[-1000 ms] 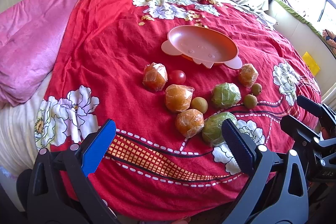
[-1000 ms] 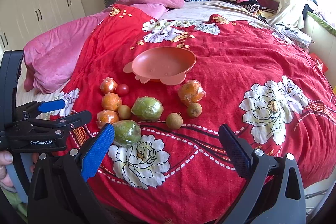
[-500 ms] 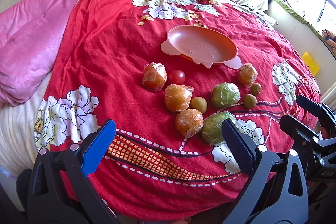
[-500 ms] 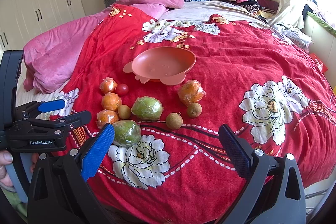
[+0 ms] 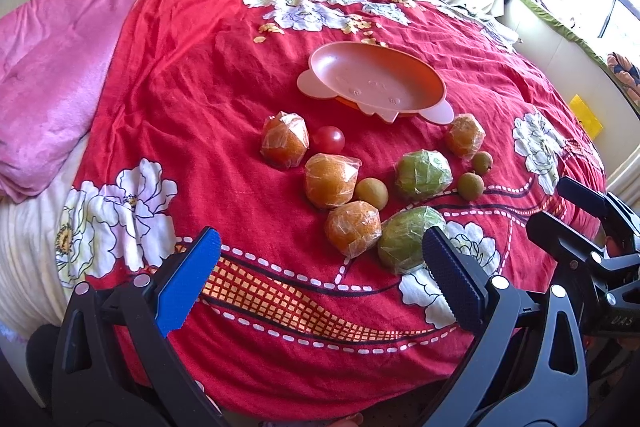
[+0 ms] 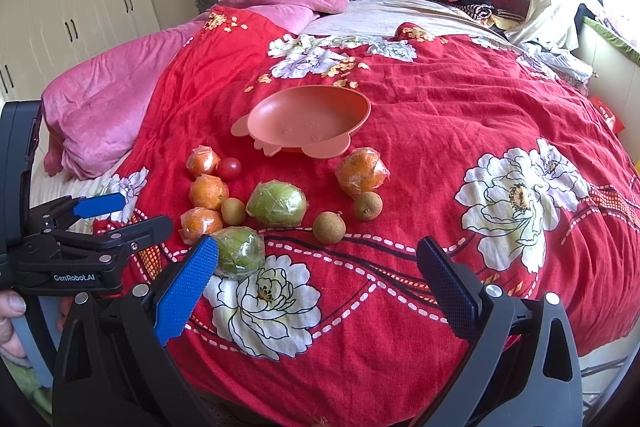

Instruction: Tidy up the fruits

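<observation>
Only right view shows wardrobe [image 6: 80,7] — left tool [image 6: 120,215] too.

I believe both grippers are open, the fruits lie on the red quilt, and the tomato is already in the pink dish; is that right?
Not quite: the tomato is not in the pink dish. The right wrist view shows the dish holding nothing, with the tomato on the red quilt beside a wrapped orange. The rest stands: the left gripper and right gripper are open, and the fruits lie on the quilt.
</observation>
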Available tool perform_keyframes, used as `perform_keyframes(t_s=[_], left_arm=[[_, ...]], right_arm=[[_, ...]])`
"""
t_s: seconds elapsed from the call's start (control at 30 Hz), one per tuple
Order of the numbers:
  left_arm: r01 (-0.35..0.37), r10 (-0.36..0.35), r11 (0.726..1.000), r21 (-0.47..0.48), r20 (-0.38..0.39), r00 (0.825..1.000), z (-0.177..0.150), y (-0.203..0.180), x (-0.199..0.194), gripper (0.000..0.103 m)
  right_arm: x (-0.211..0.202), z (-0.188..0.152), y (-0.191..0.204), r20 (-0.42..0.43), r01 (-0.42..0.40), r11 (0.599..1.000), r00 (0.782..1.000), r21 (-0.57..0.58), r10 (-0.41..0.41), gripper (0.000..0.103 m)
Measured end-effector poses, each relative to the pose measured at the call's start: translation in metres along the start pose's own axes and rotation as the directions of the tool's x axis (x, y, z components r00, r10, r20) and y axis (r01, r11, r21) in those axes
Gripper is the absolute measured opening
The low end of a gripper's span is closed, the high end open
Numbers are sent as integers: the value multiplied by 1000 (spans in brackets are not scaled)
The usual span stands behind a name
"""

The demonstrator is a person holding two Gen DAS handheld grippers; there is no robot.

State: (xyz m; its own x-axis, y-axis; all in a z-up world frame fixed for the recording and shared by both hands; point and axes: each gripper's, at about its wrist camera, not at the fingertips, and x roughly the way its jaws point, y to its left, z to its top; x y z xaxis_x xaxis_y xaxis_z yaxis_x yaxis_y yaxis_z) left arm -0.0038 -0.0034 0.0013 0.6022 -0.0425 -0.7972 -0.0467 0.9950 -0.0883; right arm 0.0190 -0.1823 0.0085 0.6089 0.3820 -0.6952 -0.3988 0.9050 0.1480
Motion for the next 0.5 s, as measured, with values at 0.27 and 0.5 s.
perform_keyframes(t_s=[0.27,0.5], left_arm=[[26,-25,1000,17,-55,998,-8,3,14,95],[73,-74,997,-21,-67,995,-5,14,23,94]], right_arm=[[13,-4,-2,-32,-10,1000,999,6,10,99],[24,-8,5,-64,-29,999,998,-29,28,99]])
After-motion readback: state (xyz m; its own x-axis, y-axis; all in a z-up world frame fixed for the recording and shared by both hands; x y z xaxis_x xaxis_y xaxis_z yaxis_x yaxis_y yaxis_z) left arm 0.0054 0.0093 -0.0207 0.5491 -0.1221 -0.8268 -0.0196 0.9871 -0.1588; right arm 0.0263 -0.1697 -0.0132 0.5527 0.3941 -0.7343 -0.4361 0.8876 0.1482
